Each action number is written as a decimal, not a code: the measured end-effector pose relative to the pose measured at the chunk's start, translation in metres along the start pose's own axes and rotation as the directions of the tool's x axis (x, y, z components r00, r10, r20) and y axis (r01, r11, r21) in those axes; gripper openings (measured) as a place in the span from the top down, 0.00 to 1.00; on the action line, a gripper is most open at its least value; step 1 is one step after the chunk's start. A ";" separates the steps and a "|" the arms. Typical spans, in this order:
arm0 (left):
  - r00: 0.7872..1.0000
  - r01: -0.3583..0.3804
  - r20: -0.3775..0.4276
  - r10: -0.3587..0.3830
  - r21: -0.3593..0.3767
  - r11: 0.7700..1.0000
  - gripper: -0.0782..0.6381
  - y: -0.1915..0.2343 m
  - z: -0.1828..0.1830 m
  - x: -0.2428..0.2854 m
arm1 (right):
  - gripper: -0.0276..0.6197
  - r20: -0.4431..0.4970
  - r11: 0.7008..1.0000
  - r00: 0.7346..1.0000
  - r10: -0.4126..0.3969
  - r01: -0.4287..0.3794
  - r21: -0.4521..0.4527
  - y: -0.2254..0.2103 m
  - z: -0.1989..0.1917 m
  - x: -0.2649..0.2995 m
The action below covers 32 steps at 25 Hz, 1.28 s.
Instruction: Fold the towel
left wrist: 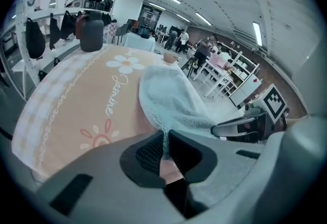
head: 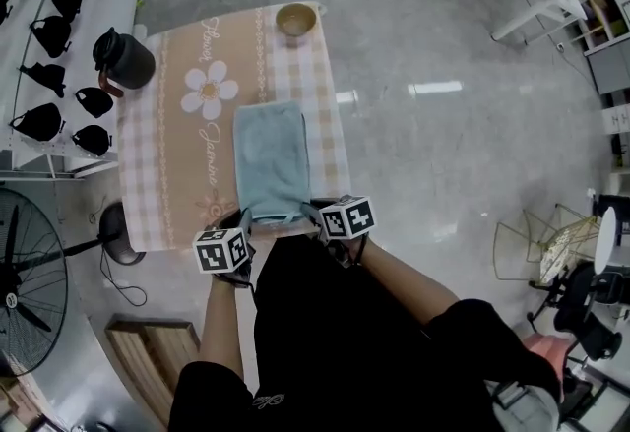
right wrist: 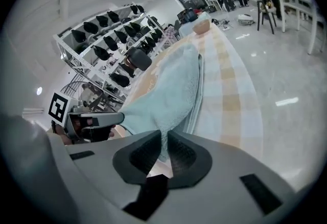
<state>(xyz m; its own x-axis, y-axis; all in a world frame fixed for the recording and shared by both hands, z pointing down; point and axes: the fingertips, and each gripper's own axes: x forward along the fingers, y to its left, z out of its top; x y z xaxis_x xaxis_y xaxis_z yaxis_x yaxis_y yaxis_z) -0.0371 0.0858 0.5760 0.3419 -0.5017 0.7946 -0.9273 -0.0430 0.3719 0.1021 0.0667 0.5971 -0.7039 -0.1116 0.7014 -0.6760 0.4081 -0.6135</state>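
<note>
A pale blue towel (head: 270, 159) lies lengthwise on the patterned tablecloth (head: 177, 135), its near end lifted off the table's front edge. My left gripper (head: 243, 219) is shut on the towel's near left corner (left wrist: 164, 139), the cloth pinched between its pads. My right gripper (head: 313, 214) is shut on the near right corner (right wrist: 164, 144). In the left gripper view the towel (left wrist: 171, 98) rises in a hump from the jaws; in the right gripper view the towel (right wrist: 173, 88) stretches away along the table.
A dark kettle (head: 124, 60) stands at the table's far left and a small bowl (head: 295, 21) at its far end. Shelves with black caps (head: 44, 76) run along the left. A fan (head: 30, 273) stands at the lower left.
</note>
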 end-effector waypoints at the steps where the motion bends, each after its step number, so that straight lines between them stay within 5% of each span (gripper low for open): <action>1: 1.000 -0.007 -0.004 0.007 -0.009 1.000 0.85 0.000 -0.001 0.001 | 0.90 -0.006 1.000 1.000 0.018 -0.018 0.018 -0.002 -0.004 0.002; 6: 1.000 -0.030 0.005 0.030 -0.049 0.998 0.85 0.001 0.003 -0.005 | 0.75 0.031 0.989 0.996 0.079 -0.083 0.124 -0.007 -0.022 0.003; 12: 0.999 -0.043 -0.010 0.042 -0.043 0.998 0.85 -0.004 0.007 -0.008 | 0.68 0.110 0.913 0.981 0.159 -0.189 0.363 -0.009 -0.035 0.012; 18: 0.999 -0.043 -0.033 0.042 -0.031 0.999 0.85 -0.007 -0.002 -0.004 | 0.74 0.068 0.903 0.996 0.056 -0.079 0.422 -0.026 -0.036 0.026; 26: 0.998 0.025 -0.054 -0.027 -0.033 0.999 0.85 0.003 0.003 0.008 | 0.86 0.011 0.931 0.999 -0.043 0.036 0.364 -0.031 -0.032 0.035; 32: 0.991 0.108 -0.070 -0.110 -0.032 0.994 0.85 0.004 0.021 0.006 | 0.89 -0.022 0.915 0.999 -0.035 0.041 0.401 -0.020 -0.018 0.028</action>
<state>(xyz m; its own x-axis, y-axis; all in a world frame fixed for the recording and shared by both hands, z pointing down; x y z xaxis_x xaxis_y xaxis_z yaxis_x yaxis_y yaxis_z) -0.0423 0.0642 0.5724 0.4514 -0.4319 0.7809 -0.8798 -0.0693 0.4703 0.1002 0.0717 0.6354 -0.6747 -0.1063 0.7304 -0.7349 0.0058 -0.6781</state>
